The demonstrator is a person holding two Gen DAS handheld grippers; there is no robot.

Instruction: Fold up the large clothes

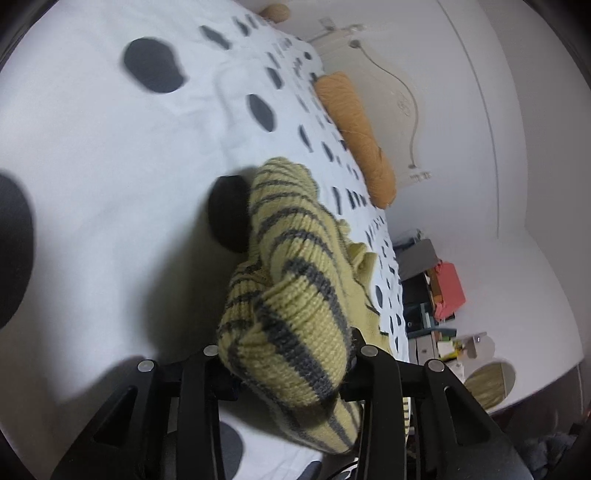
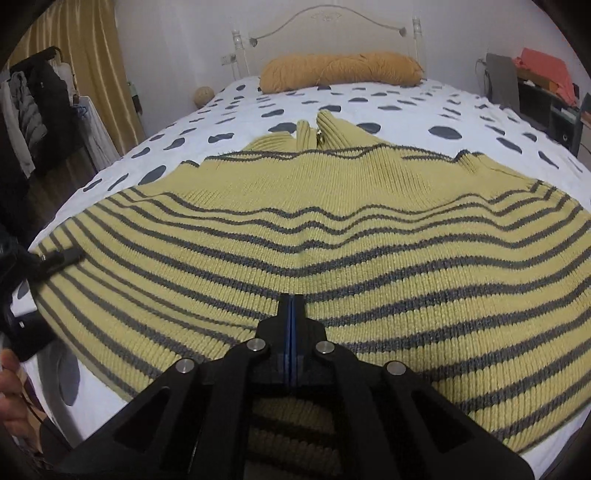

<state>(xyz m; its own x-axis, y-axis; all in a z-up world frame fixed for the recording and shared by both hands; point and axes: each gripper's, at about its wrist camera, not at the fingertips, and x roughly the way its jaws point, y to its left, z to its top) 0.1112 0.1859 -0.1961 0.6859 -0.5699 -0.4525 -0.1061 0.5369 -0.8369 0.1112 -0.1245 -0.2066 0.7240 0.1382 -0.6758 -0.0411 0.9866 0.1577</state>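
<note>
A yellow knit sweater with grey stripes (image 2: 332,236) lies spread on the white bed cover with dark spots (image 2: 258,103). My right gripper (image 2: 291,302) is shut, its fingertips pressed together low over the sweater's near part; whether cloth is pinched I cannot tell. My left gripper (image 1: 288,354) is shut on a bunched fold of the sweater (image 1: 295,288), lifted above the bed. It also shows at the sweater's left edge in the right wrist view (image 2: 59,258).
An orange bolster pillow (image 2: 340,72) lies at the headboard (image 2: 325,22). Clothes hang at the left (image 2: 37,103). A cluttered shelf with a red item (image 2: 546,74) stands at the right. The bed's near edge (image 2: 74,406) is close.
</note>
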